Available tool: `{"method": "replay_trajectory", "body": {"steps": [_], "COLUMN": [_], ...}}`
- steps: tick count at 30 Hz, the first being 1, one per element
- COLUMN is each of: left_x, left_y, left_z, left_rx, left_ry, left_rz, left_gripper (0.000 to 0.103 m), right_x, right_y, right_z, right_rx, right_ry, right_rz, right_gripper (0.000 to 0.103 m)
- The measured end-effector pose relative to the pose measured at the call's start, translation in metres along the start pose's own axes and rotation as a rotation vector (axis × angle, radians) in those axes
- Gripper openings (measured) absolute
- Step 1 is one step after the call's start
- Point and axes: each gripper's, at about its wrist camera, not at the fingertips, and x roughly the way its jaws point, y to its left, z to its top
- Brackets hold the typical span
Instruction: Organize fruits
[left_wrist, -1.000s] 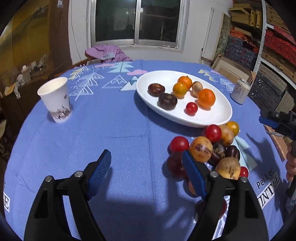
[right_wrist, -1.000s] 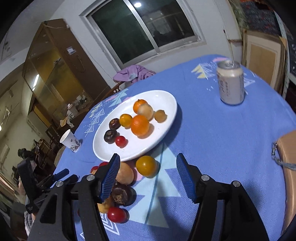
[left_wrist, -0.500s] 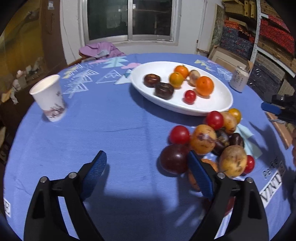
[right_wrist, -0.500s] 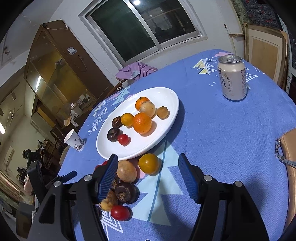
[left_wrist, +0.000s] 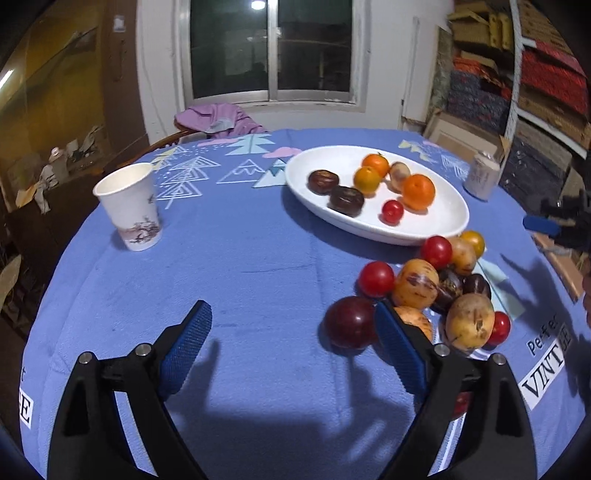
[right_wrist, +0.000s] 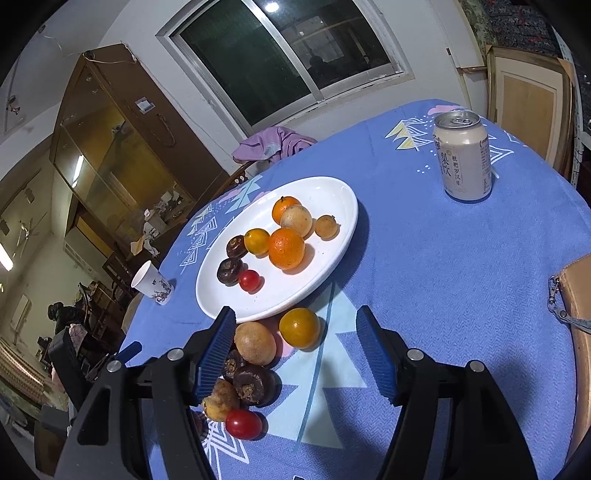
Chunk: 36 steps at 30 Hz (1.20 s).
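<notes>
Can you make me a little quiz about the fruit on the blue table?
1. True or false: the white plate is empty.
2. Which stands nearest the right gripper? A) the paper cup B) the loose orange fruit C) the drink can
3. Fill in: in the left wrist view, the dark red round fruit lies just beside the blue pad of the ____ gripper.

Key:
1. False; it holds several fruits, among them a small red tomato.
2. B.
3. Left; both grippers are open and hold nothing.
</notes>
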Motion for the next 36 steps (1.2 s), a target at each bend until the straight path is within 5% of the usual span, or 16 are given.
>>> {"method": "replay_trajectory", "body": {"steps": [10, 14, 20, 25, 36], "left_x": [0.025, 0.006, -0.003, 0.014, 0.024], "left_y": [-0.010, 0.012, 0.028, 0.000, 0.021], "left_z": [-0.001, -0.002, 0.004, -0.005, -0.006], "left_rx": [0.042, 0.019, -0.085, 0.044, -0.041], "left_ry": [0.057, -0.002, -0.022, 0.033, 0.058], "left_rz": [0.018, 0.121, 0.035, 0.076, 0.076], "left_gripper": [0.088, 0.088, 0.086, 0.071, 0.055], "right_x": [0.002, -0.002, -0.003, -0.002, -0.001], "right_y": [0.000, -0.001, 0.002, 0.002, 0.004], "right_z": [-0.001, 0.000, -0.001, 0.000, -0.002], "right_rx": [-0.002, 0.006, -0.009, -0.006, -0.019], "right_ry": [0.008, -0.002, -0.002, 0.002, 0.010], "right_rz": [0.001, 0.008, 0.013, 0.011, 0.016], "right_gripper": [0.069, 0.069, 0.069, 0.069, 0.069]}}
